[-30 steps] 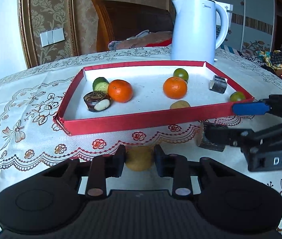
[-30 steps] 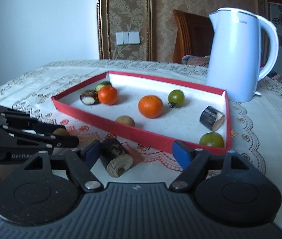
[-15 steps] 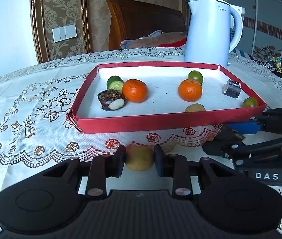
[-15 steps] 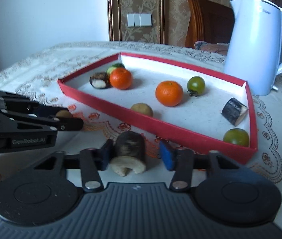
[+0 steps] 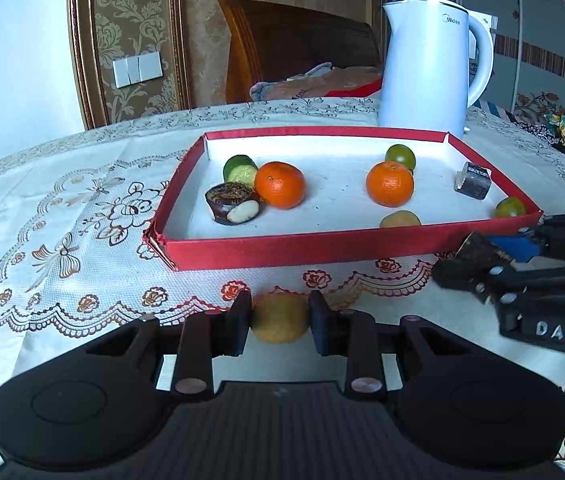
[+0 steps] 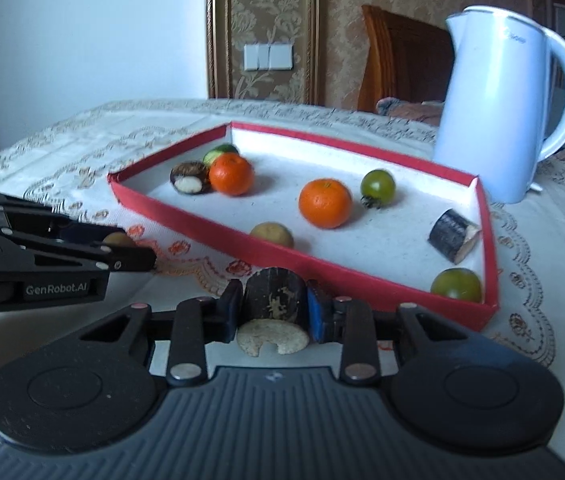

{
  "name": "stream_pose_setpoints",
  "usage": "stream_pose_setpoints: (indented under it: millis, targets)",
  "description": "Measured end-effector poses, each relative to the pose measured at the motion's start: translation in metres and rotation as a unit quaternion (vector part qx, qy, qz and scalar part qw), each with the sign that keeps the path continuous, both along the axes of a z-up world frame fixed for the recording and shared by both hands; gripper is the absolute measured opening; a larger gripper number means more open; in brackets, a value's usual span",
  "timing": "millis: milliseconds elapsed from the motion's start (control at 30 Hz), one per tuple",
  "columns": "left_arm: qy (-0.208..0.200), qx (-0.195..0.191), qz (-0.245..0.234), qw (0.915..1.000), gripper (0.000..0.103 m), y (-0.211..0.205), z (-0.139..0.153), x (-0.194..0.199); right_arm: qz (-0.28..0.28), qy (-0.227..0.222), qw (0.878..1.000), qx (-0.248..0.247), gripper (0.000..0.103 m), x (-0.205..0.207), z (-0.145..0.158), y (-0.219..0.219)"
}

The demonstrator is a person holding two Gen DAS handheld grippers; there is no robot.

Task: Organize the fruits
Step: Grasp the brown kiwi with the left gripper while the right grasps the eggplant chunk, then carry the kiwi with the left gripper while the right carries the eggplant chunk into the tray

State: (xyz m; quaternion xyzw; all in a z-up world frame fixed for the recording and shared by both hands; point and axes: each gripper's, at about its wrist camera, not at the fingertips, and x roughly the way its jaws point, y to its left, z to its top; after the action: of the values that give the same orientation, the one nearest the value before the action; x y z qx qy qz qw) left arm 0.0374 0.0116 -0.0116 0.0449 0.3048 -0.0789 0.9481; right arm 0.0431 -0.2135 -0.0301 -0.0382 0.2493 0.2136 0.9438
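My left gripper (image 5: pixel 280 316) is clamped on a small round yellow-brown fruit (image 5: pixel 279 319), just off the near edge of the red tray (image 5: pixel 322 246) over the tablecloth; it looks light, firm and smooth, so I pinch across its widest part. My right gripper (image 6: pixel 274 308) has just been closing and now squeezes the dark-skinned cut stalk piece (image 6: pixel 274 300) across its rind, near the tray's front wall; stiff, rough, unlikely to slip.

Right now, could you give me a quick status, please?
Left gripper shut on yellow fruit. Right gripper shut on dark cane piece. Red tray ahead, unobstructed.
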Motion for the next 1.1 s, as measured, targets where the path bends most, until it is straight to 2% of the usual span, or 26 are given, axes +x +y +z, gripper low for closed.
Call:
stream_pose_setpoints:
  millis: [333, 500, 633, 867, 1100]
  targets:
    - [-0.052, -0.005, 0.012, 0.9985, 0.030, -0.003, 0.016, -0.006, -0.043, -0.060, 0.997, 0.035, 0.031, -0.009, 0.015, -0.016]
    - [-0.074, -0.001, 0.026, 0.9969, 0.030, -0.015, 0.028, 0.010, -0.086, -0.037, 0.995, 0.031, 0.031, 0.023, 0.022, -0.020]
    - [-0.067, -0.006, 0.033, 0.9972, 0.030, -0.024, 0.032, 0.032, -0.111, -0.022, 0.993, 0.018, 0.031, 0.050, 0.019, -0.017]
    - [-0.029, -0.010, 0.044, 0.9985, 0.030, -0.034, 0.021, 0.071, -0.143, 0.007, 0.990, 0.000, 0.031, 0.082, 0.007, -0.017]
    - [-0.021, 0.011, 0.059, 0.9980, 0.030, -0.039, 0.007, 0.089, -0.151, -0.002, 0.988, -0.007, 0.031, 0.094, 0.009, -0.011]
